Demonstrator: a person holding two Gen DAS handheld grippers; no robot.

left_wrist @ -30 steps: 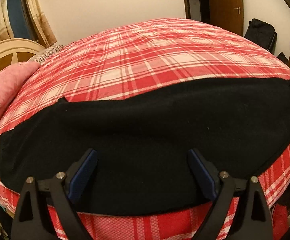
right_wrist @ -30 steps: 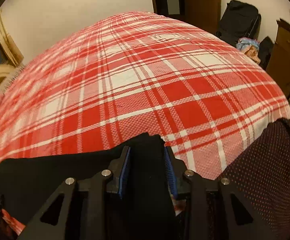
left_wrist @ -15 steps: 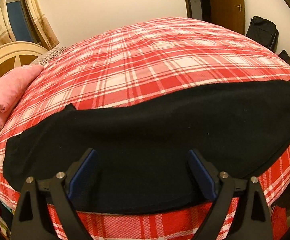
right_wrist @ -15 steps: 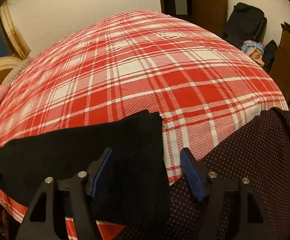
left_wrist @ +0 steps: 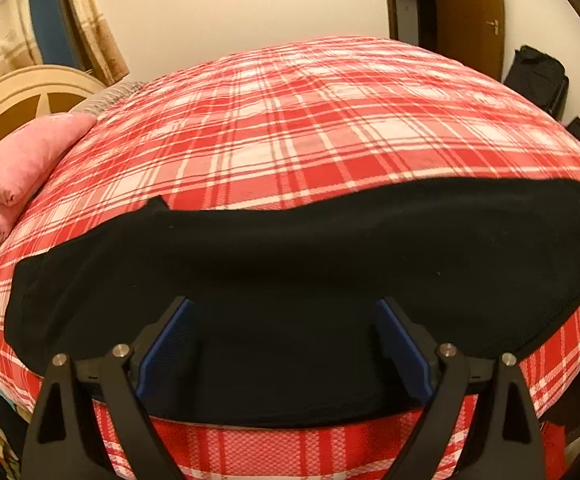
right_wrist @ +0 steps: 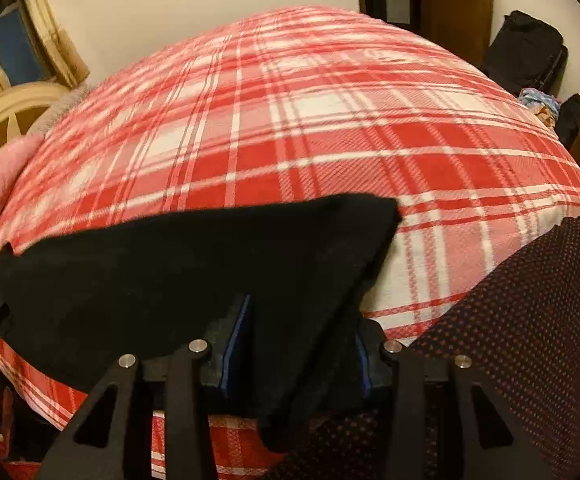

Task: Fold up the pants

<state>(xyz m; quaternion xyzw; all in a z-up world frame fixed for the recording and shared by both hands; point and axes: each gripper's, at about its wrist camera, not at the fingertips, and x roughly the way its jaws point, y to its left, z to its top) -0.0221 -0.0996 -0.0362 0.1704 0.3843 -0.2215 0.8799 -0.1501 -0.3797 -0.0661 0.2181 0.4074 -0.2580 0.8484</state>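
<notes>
Pants (left_wrist: pixel 298 280): black, spread lengthwise along the near edge of the bed (left_wrist: pixel 310 128), on the red plaid cover. One end lies near the pink pillow (left_wrist: pixel 22 160), the other runs off toward the right side of the left wrist view.

Left hand-held gripper (left_wrist: pixel 282 344): jaws wide apart, hovering over the middle of the pants, nothing held. No change over the last second, apart from a small shift of view that shows more of the bed.

Right hand-held gripper (right_wrist: pixel 298 352): changed. A second ago the jaws were narrow on the pants' right end; half a second ago they stood wide open, the cloth released. Now they are partly closed again, with black fabric bunched between the blue pads (right_wrist: pixel 236 344) and draped over the front of the tool. Fabric hides the contact, so whether it is actually pinched I cannot tell. The corner (right_wrist: pixel 386 208) looks lifted and blurred, which suggests movement.

Judgement: a re-grip at the right end, probably to get a better purchase before carrying that end over. Pants are still one flat length; the crosswise fold is not yet done. The person's dotted garment (right_wrist: pixel 530 340) is close by on the right.
</notes>
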